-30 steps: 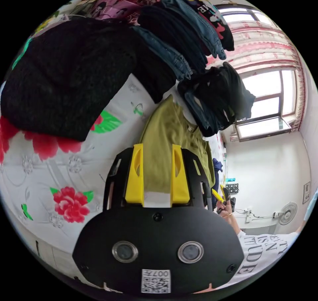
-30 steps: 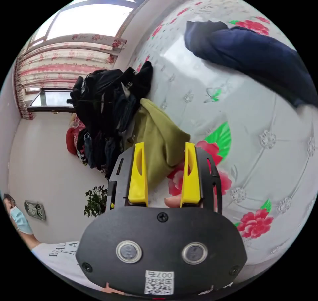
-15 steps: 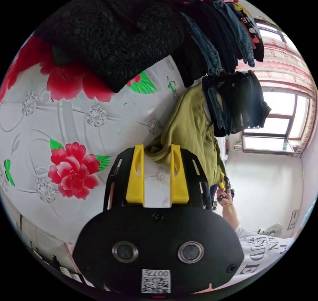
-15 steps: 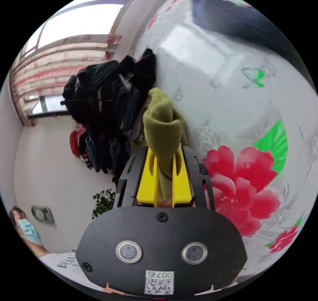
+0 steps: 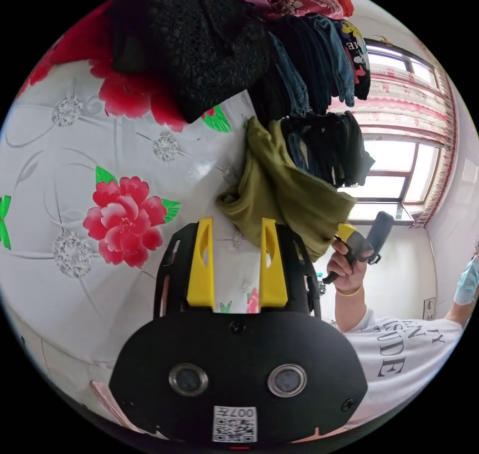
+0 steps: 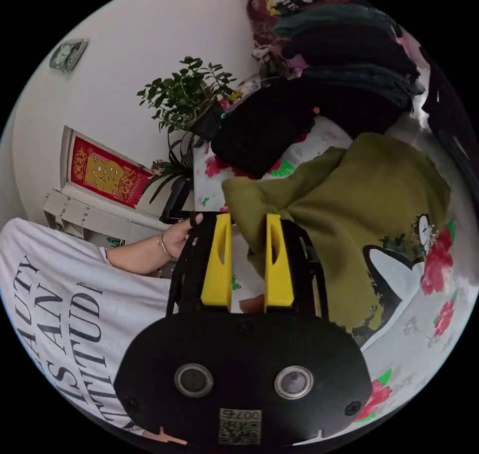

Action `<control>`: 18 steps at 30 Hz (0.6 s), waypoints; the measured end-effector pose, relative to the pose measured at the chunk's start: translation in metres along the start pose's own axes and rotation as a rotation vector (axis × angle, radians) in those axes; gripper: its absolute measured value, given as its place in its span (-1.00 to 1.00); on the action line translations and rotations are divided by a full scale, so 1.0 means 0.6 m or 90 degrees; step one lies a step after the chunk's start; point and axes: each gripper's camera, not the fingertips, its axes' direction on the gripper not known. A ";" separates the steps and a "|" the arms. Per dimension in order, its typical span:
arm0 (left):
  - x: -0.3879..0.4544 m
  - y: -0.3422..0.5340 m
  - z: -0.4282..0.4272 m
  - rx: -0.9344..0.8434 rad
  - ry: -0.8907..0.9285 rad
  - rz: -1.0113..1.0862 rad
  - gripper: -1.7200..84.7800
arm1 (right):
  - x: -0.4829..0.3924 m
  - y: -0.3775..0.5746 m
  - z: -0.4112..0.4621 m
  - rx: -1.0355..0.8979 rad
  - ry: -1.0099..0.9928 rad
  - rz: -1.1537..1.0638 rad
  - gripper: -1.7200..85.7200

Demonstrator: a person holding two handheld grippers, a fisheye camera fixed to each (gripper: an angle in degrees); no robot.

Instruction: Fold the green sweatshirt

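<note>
Two spread grippers (image 5: 233, 261) (image 6: 248, 259) by rumpled olive-green sweatshirt (image 6: 379, 209) with black-and-white print.

The far end of the green sweatshirt (image 5: 279, 184) disappears beneath a stack of dark folded clothes (image 5: 319, 104) on the flowered bed (image 5: 75, 174). In the right gripper view, the right hand-held gripper (image 6: 248, 259) covers part of the sweatshirt's near fold, leaving its grip on the cloth unclear. The picture's edge crops the person's printed shirt (image 6: 55, 304), and the red wall hanging (image 6: 102, 174) is too small to read.
</note>
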 end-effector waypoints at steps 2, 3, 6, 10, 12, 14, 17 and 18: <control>-0.006 0.011 -0.001 -0.014 0.029 0.012 -0.63 | 0.027 0.017 -0.013 0.036 -0.018 0.032 -0.69; -0.009 0.018 -0.003 -0.022 0.045 0.025 -0.61 | 0.037 0.026 -0.030 0.061 -0.014 0.043 -0.69; -0.013 0.035 -0.001 -0.055 0.074 0.063 -0.56 | 0.119 0.084 -0.137 0.193 0.038 0.160 -0.65; -0.008 0.045 0.031 -0.090 0.108 0.100 -0.52 | 0.277 0.168 -0.195 0.225 0.028 0.390 -0.60; -0.007 0.036 0.071 -0.103 0.121 0.093 -0.56 | 0.326 0.184 -0.174 0.204 -0.031 0.446 -0.58; -0.005 0.023 0.104 -0.109 0.134 0.096 -0.62 | 0.367 0.185 -0.127 0.155 -0.077 0.481 -0.59; -0.007 0.000 0.153 -0.129 0.107 0.073 -0.76 | 0.364 0.179 -0.093 0.155 -0.075 0.463 -0.66; -0.005 -0.004 0.162 -0.137 0.105 0.077 -0.80 | 0.361 0.179 -0.089 0.158 -0.093 0.466 -0.68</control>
